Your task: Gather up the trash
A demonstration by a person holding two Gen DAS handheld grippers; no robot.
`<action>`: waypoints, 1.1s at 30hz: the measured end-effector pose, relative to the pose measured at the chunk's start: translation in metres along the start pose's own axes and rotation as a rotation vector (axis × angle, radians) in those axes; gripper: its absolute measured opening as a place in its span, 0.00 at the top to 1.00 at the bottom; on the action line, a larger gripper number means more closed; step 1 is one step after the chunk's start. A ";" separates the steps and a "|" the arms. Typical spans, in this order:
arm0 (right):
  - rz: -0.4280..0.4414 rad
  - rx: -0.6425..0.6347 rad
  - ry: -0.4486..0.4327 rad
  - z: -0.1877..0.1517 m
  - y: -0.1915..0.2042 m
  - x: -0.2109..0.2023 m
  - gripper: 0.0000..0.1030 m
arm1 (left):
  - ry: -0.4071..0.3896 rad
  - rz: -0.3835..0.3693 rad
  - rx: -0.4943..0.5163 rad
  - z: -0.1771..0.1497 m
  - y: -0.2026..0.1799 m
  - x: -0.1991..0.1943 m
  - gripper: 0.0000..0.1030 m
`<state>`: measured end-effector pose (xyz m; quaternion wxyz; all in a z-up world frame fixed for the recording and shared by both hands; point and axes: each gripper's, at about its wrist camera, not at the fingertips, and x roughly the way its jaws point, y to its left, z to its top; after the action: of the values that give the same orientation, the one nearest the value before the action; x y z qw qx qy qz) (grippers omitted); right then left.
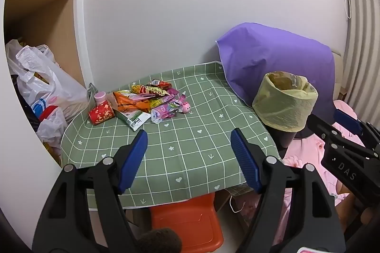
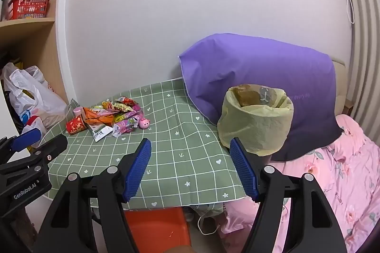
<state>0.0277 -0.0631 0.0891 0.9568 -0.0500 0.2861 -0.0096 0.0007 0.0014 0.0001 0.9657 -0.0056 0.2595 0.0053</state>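
Wrappers (image 1: 152, 98) heaped along the table's (image 1: 190, 153) far-left edge, both grippers' jaws wide, empty.

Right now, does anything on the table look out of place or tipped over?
Yes. A red paper cup lies on its side at the far left of the green checked tablecloth, beside a loose heap of snack wrappers. The lined bin stands upright.

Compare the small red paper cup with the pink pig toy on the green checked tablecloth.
The small red paper cup lies tipped on its side at the left end of the wrapper pile; the pink pig toy sits at the right end. The cup is red with gold print, the pig plain pink. The cup looks larger. Both rest on the green checked tablecloth.
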 end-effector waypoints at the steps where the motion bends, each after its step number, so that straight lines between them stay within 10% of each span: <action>1: -0.001 0.000 0.000 0.000 0.000 0.000 0.37 | 0.000 0.004 -0.006 0.000 0.001 0.000 0.33; 33: 0.005 0.000 0.017 -0.003 -0.003 0.004 0.37 | 0.005 -0.009 -0.005 -0.001 -0.001 0.001 0.33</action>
<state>0.0298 -0.0665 0.0847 0.9545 -0.0493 0.2942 -0.0075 0.0008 0.0009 -0.0014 0.9650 -0.0089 0.2620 0.0016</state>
